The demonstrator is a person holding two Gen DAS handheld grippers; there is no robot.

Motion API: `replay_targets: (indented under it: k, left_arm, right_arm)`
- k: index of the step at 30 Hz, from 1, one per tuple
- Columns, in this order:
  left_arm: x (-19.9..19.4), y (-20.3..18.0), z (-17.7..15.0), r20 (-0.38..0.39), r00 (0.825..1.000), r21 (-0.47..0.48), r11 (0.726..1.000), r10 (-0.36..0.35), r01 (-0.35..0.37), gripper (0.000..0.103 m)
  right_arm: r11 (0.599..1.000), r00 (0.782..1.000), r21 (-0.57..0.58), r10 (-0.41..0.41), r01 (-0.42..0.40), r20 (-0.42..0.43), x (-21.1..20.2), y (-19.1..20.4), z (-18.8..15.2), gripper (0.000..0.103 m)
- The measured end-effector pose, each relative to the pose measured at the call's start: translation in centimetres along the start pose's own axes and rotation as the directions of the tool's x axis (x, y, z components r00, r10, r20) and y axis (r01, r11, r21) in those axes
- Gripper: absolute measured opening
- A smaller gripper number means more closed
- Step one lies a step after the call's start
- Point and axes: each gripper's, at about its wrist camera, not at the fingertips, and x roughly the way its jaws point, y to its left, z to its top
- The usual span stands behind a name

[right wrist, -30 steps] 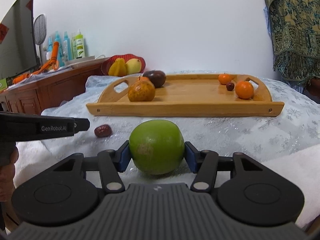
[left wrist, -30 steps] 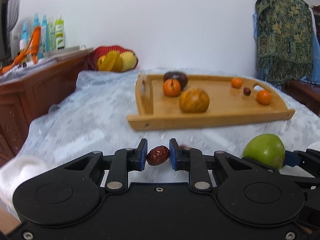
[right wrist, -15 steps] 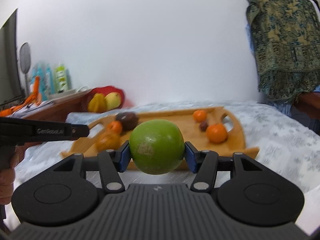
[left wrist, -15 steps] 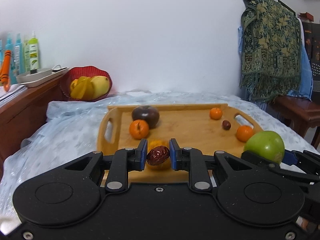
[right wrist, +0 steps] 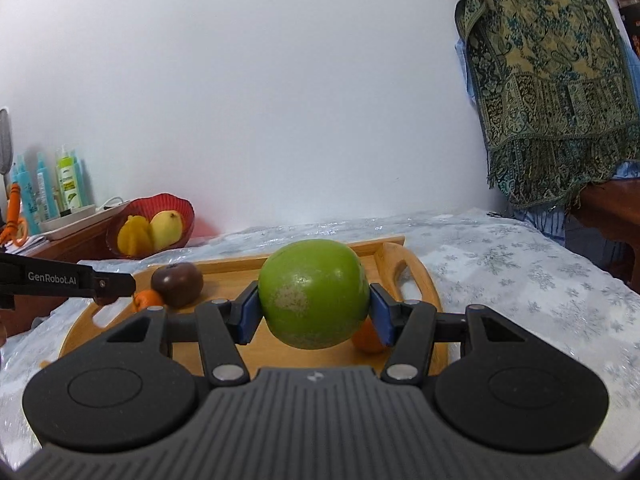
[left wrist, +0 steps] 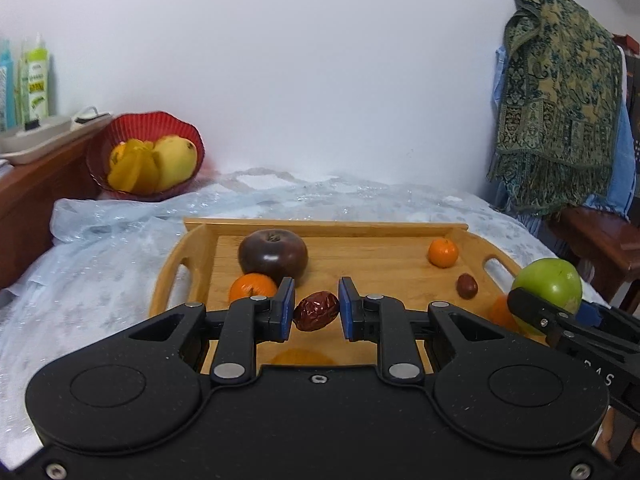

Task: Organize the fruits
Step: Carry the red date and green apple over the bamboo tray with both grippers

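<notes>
The left gripper (left wrist: 316, 314) pinches a small red date (left wrist: 316, 311) over the near part of the tray (left wrist: 360, 227). The right gripper (right wrist: 314, 312) squeezes a green apple (right wrist: 314, 294) above the tray's right side. The apple is round and smooth, so it could slip out and roll off the tray. It may also bump the orange (right wrist: 366, 338) that seems to sit right under it. The date is tiny and could drop early.

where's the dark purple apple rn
In the left wrist view the dark purple apple sits in the back-left part of the wooden tray, just behind a small orange.
</notes>
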Motion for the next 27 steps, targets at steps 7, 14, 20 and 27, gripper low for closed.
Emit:
replay_targets:
  k: [7, 14, 20, 27]
  left_arm:
    - [3.2, -1.2, 1.6, -0.007, 1.0, 0.031, 0.999, -0.011, 0.011, 0.022]
    - [6.1, -1.5, 2.2, -0.053, 0.999, 0.045, 0.999, -0.005, 0.008, 0.022]
    - [8.0, -1.3, 2.5, -0.074, 0.997, 0.044, 0.999, 0.007, -0.004, 0.022]
    - [9.3, -1.0, 2.6, -0.086, 0.996, 0.042, 0.999, 0.019, -0.015, 0.022]
  right_arm:
    - [1.0, 1.0, -0.013, 0.019, -0.02, -0.018, 3.5, -0.2, 1.2, 0.059]
    - [0.999, 0.999, -0.025, 0.031, -0.033, -0.044, 6.4, 0.1, 1.9, 0.059]
    - [0.999, 0.997, -0.023, 0.031, -0.033, -0.071, 8.6, 0.5, 2.2, 0.059]
    - [0.999, 0.994, -0.021, 0.03, -0.032, -0.106, 10.2, 0.6, 2.3, 0.059]
